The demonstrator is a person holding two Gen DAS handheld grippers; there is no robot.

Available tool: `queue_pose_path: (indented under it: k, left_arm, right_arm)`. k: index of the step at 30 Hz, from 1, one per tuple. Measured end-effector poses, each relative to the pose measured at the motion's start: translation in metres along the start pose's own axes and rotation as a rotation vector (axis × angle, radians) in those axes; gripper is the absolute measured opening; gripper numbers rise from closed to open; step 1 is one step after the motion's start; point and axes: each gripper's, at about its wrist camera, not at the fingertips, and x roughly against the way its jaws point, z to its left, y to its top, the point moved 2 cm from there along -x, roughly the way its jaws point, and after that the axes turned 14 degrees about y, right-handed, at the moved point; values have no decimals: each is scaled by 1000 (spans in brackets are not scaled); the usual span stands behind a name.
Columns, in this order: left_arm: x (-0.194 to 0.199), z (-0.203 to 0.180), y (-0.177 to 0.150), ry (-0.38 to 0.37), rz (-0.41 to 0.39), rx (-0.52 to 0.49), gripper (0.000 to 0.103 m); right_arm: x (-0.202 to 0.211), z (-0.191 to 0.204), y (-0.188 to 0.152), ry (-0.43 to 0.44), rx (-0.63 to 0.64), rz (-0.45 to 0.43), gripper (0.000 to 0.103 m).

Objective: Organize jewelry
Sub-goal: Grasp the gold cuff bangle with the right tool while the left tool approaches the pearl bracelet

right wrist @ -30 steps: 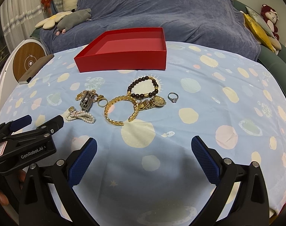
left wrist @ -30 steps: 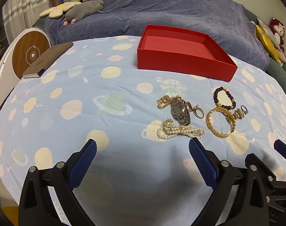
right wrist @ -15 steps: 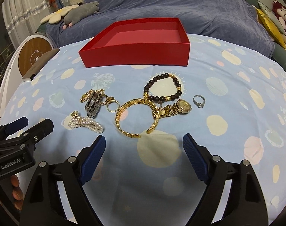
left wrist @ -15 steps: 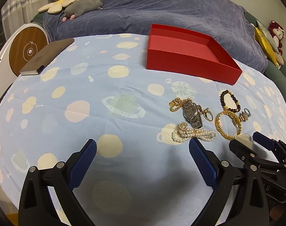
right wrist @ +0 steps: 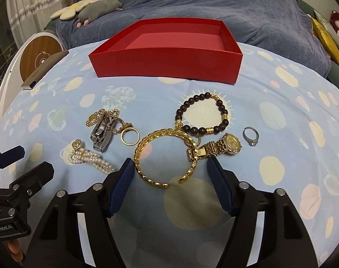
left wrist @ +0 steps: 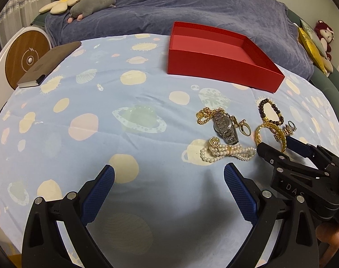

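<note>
Two hand-held grippers hover over jewelry on the counter.
Right hand-held gripper (right wrist: 169,174), jaws wide, straddles the gold bangle (right wrist: 164,156); left hand-held gripper (left wrist: 168,178) gapes wide, empty; red box (right wrist: 167,67) at 12 o'clock.

Left gripper (left wrist: 169,178) and right gripper (right wrist: 169,169) gape (both empty).

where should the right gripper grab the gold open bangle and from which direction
Grip the gold bangle across its solid left band, coming down from above and the near side. It lies flat with its opening facing the right gripper, whose open fingers already straddle it; its far-right rim touches the gold watch, so avoid that side.
</note>
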Motion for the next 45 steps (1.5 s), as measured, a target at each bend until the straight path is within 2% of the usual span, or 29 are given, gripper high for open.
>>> queue_pose_path:
  k: [11,20,24,26,29,31,32,34,37,44,45]
  left_arm:
    - [-5,-26,7,-31,-23,-39,96]
    - [-14,-53,12,-43,-53,-97,94]
    - [-19,-63,8,-62,-35,-125,76]
    - [-18,-66,6,-56,-54,-138,71]
    - [-14,-71,4,-71,-70,-156,56]
    - [-11,-74,3,-86,-75,-167,42]
    - [-10,-75,2,-93,-75,-172,38]
    - [-8,-77,1,-116,-72,-177,21]
    - [-5,-78,0,-161,-55,-171,16]
    - [3,-76,-2,-201,-54,-160,14]
    - [5,-75,-1,-204,-58,-159,11]
  right_arm:
    - [26,-5,0,33,-30,-29,55]
    - [54,-31,-8,30,-81,-45,56]
    - [59,-38,-12,29,-91,-47,56]
    - [62,-41,-13,28,-94,-50,56]
    - [66,-45,-14,24,-103,-54,56]
    - [67,-47,-15,23,-108,-54,56]
    - [68,-48,-15,23,-109,-54,56]
    - [69,-48,-16,22,-107,-55,56]
    - [70,-50,-17,22,-107,-55,56]
    - [73,-50,-18,21,-105,-64,56]
    - [74,-50,-17,22,-104,-66,56]
